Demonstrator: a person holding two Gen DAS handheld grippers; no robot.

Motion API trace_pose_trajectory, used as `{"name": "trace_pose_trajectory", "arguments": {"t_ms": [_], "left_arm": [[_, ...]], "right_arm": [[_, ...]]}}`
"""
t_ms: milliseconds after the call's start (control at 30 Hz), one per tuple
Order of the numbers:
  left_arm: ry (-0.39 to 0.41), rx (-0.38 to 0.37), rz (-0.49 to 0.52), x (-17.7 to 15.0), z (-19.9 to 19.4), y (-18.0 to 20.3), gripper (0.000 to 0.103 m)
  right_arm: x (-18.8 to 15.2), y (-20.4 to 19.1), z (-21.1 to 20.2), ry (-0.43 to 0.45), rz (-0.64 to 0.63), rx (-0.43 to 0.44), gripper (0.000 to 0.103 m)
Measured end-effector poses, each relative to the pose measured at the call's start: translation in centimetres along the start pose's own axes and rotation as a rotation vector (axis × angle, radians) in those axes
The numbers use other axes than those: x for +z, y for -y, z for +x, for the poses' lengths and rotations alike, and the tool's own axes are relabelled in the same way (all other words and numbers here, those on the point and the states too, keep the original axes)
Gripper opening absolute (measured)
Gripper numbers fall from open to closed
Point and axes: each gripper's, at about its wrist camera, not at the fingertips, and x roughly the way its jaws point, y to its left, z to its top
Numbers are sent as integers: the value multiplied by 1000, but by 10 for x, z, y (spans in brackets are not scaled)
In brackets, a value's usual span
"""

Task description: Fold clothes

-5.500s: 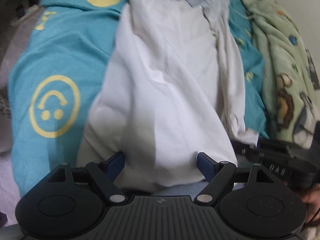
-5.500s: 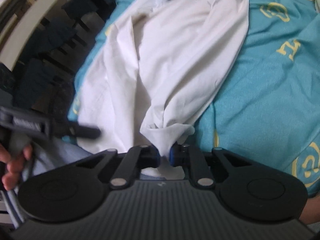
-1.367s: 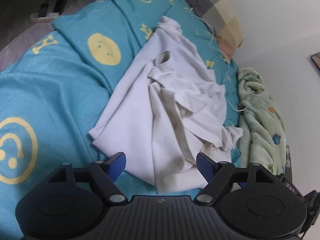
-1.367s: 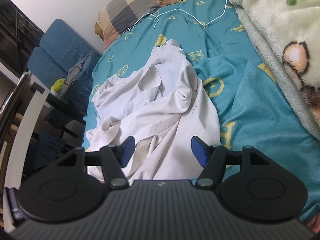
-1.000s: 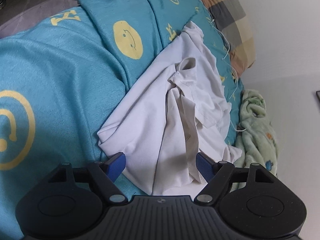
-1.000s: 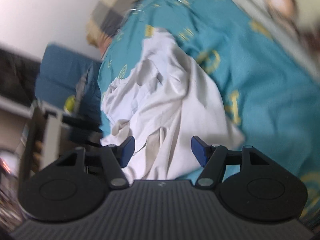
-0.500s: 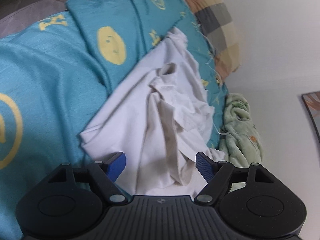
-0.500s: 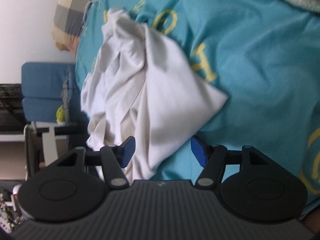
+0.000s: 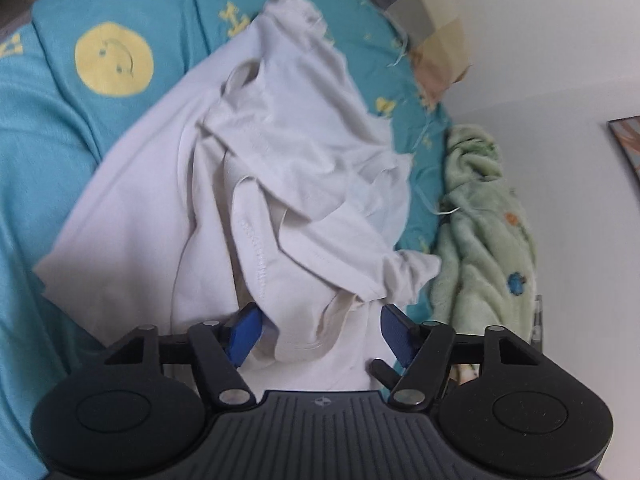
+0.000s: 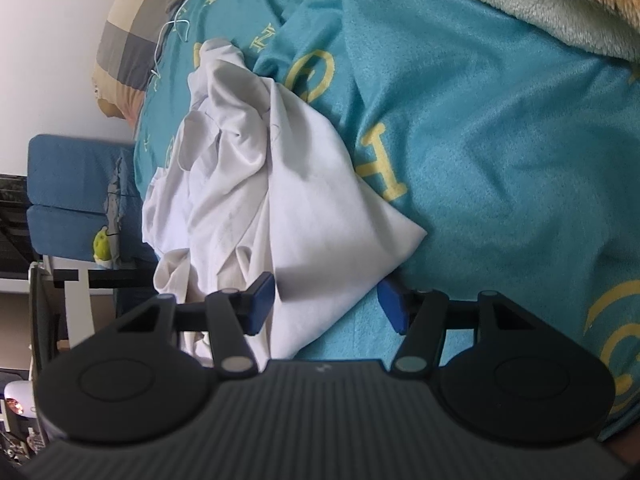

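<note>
A white T-shirt (image 9: 256, 184) lies crumpled on a teal bedspread (image 9: 48, 128) printed with yellow smileys and letters. My left gripper (image 9: 320, 334) is open, low over the shirt's near edge, with a stitched hem fold lying between its blue fingertips (image 9: 244, 332). In the right wrist view the same shirt (image 10: 280, 208) shows as a bunched heap with one flat corner pointing right. My right gripper (image 10: 326, 308) is open, and that lower corner of the shirt lies between its fingertips (image 10: 262, 300).
A green fleece blanket (image 9: 484, 232) lies along the wall side of the bed. A checked pillow (image 9: 420, 12) sits at the head, also in the right wrist view (image 10: 132, 36). A white cable (image 10: 180, 20) trails near it. A blue chair (image 10: 72, 196) stands beside the bed.
Both grippers have come down closer to the shirt, so cloth now lies between each pair of open fingertips. 5.5 s ago the right gripper was shut on the shirt; it has let go.
</note>
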Motion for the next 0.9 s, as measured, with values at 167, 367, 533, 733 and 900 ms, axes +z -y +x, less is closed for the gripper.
{"name": "trace_pose_trajectory", "arguments": {"t_ms": [167,367,533,733,900], "left_arm": [[-23,21,9,7,18,12,1],[101,-49,81,35,-6,50,0],[178,-27,108,70,-3,75,0],[267,132,141,106,38,64,0],[251,218,108,126,72,27,0]], "right_arm": [[0,1,-2,4,11,5,60],[3,1,0,13,16,-2,60],[6,-1,2,26,15,1,60],[9,1,6,29,27,9,60],[11,3,7,32,22,17,60]]}}
